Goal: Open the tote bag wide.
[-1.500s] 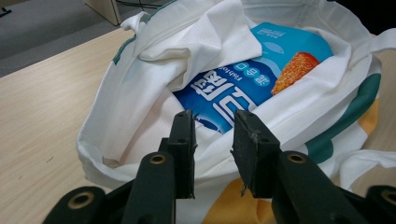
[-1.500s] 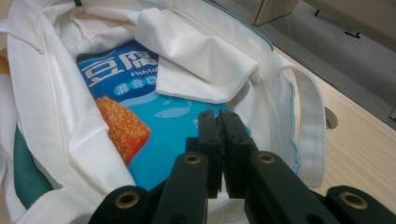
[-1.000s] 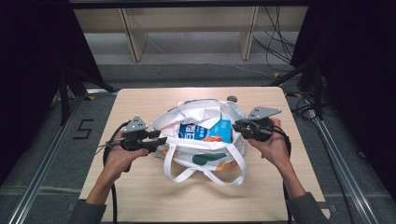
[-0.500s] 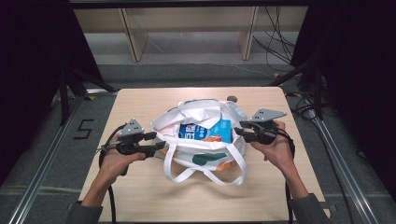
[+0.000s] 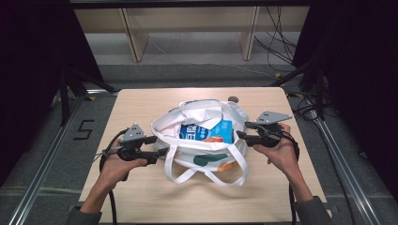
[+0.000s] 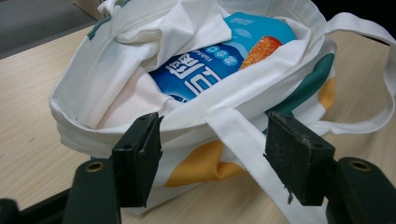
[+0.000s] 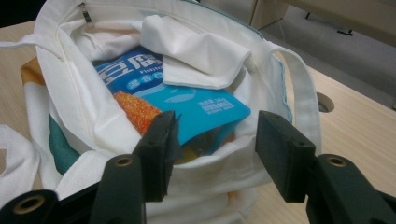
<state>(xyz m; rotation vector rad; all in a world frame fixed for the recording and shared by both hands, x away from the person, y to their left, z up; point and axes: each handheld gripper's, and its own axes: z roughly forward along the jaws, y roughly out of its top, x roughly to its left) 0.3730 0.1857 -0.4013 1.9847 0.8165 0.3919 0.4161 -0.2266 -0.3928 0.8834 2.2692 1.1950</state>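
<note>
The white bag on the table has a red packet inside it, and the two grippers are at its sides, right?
Not quite. The packet is blue, not red, with an orange picture on it; the left gripper view shows that well. The rest holds: it lies inside the white bag on the table, with the left gripper and right gripper at its sides.

Bag (image 5: 202,154) mid-table (image 5: 141,101), packet (image 5: 206,132) inside, left gripper (image 5: 162,146) left, right gripper (image 5: 240,135) right.

Both grippers (image 5: 164,149) (image 5: 240,136) — jaws just opening
</note>
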